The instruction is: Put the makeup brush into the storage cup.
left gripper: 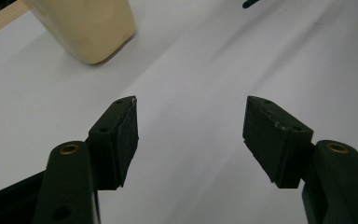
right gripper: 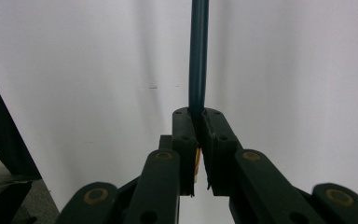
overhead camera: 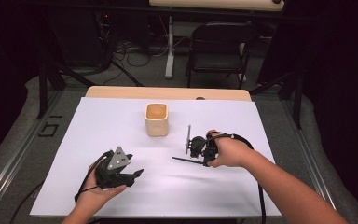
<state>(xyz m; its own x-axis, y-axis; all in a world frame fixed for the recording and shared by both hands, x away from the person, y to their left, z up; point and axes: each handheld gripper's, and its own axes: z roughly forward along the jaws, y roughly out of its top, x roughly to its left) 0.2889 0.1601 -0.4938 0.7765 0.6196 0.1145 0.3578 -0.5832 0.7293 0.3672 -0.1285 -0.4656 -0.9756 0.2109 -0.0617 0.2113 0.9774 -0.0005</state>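
A cream square cup (overhead camera: 156, 120) stands upright on the white table cover (overhead camera: 102, 126), a little behind the middle. My right gripper (overhead camera: 201, 158) is right of centre, shut on a thin dark rod (overhead camera: 184, 160) that sticks out to the left just above the cover. In the right gripper view the rod (right gripper: 198, 56) runs straight up from the closed jaws of my right gripper (right gripper: 199, 114). My left gripper (overhead camera: 135, 169) is at the front left, open and holding nothing. Between and beyond its spread jaws (left gripper: 191, 100) is bare cover, with the cup (left gripper: 88, 28) at the upper left.
The wooden table edge (overhead camera: 168, 92) shows behind the white cover. Beyond the table stand a dark folding chair (overhead camera: 219, 46) and a white stand leg (overhead camera: 169, 46) among floor cables. A dark tip (left gripper: 249, 3) pokes into the top of the left gripper view.
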